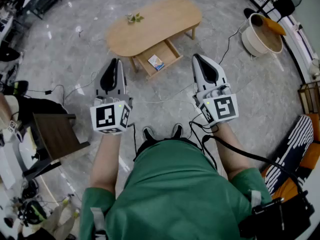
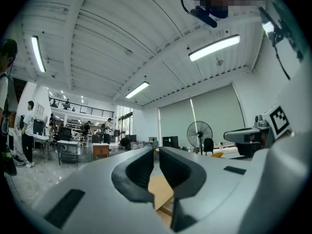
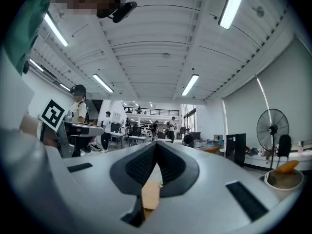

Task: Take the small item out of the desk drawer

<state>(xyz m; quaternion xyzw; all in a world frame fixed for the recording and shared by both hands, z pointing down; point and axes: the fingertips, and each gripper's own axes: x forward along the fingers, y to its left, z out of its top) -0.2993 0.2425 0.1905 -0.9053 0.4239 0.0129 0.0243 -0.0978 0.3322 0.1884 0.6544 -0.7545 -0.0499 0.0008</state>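
Small item point(image 1: 156, 62) in open drawer point(image 1: 172, 53), pulled out on near side of wooden table point(image 1: 150, 24), far centre. Left tongs point(image 1: 114, 63) clenched, nothing gripped, near-left of drawer, apart from it. Right tongs point(image 1: 197, 59) clenched, nothing gripped, just right of drawer, not touching. White basket point(image 1: 250, 44) on floor, far right.
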